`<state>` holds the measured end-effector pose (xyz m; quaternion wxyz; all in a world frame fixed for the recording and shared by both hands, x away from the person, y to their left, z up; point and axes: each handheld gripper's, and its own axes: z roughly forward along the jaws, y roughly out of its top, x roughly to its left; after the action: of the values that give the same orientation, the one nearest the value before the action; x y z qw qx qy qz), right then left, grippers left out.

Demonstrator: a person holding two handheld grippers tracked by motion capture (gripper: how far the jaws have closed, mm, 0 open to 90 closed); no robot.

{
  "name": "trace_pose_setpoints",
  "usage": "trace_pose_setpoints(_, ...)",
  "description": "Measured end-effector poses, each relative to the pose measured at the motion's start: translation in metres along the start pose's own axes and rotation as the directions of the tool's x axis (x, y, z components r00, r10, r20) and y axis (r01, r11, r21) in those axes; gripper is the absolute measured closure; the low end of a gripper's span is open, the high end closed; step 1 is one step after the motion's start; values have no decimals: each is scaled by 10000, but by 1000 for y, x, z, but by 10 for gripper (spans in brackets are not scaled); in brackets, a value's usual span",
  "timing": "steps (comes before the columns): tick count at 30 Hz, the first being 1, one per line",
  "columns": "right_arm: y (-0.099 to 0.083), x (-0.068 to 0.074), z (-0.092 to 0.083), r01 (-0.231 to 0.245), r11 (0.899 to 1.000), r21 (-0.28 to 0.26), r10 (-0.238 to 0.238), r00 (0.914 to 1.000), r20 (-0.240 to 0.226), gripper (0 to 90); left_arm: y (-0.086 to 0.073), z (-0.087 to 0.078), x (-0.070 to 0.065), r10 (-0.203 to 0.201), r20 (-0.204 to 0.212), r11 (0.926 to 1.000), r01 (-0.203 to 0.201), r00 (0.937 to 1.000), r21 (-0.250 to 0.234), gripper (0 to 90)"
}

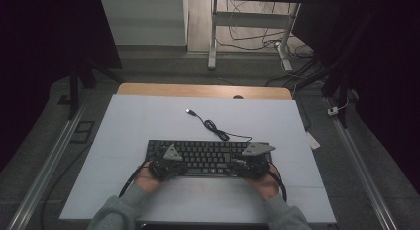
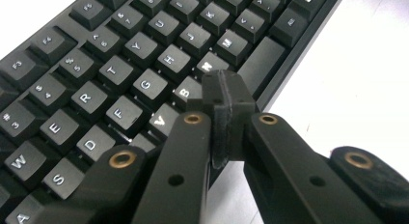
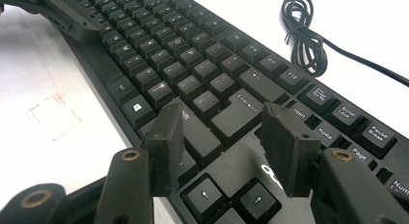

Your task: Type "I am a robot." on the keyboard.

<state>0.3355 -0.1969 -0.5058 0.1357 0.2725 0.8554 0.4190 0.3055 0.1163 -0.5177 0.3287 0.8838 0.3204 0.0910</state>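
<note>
A black keyboard [image 1: 208, 149] lies across the near middle of the white table top [image 1: 143, 121]. Its cable [image 1: 216, 129] coils behind it and ends in a loose USB plug [image 1: 189, 111]. My left gripper [image 1: 171, 161] rests over the keyboard's left half. In the left gripper view its jaws [image 2: 224, 96] are shut with nothing in them, tips just over the B and N keys of the keyboard [image 2: 120, 64] by the space bar. My right gripper [image 1: 249, 161] is over the right half. Its jaws [image 3: 226, 137] stand open above the shift and enter keys of the keyboard [image 3: 193, 64].
The coiled cable [image 3: 304, 35] lies just beyond the function-key row. A faint red square mark [image 3: 53, 115] shows on the white surface in front of the keyboard. A wooden table edge [image 1: 203, 90] runs along the back, with desk legs [image 1: 213, 36] on the floor behind.
</note>
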Motion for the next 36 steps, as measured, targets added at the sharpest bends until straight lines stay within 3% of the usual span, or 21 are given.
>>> trace_pose_setpoints(5,0,0,-1,0,10000,-17,0,10000,0,505,0,-3,0,75,-222,9999,-77,9997,-85,890)
trace_pose_setpoints(8,0,0,-1,24,10000,-16,-24,10000,34,505,0,-11,-1,111,-280,9986,-125,9995,-516,889)
trace_pose_setpoints(13,0,0,-1,9,10000,-17,-9,10000,24,504,-1,-26,5,-279,-400,9917,226,9988,-1264,875)
trace_pose_setpoints(15,0,0,0,-3,10000,-3,3,10000,22,503,-3,-31,9,-516,-356,9881,459,9980,-1467,816)
trace_pose_setpoints(19,0,0,0,36,10000,18,-36,10000,47,502,-6,-38,16,-928,-430,9812,840,9948,-1738,616)
trace_pose_setpoints(23,0,-1,0,40,10000,48,-41,10000,87,501,-10,-45,23,-1277,-473,9749,1166,9907,-1895,509)
trace_pose_setpoints(36,0,0,1,41,9999,113,-42,10000,71,496,-20,-53,38,-1717,-955,9723,1531,9805,-1767,394)
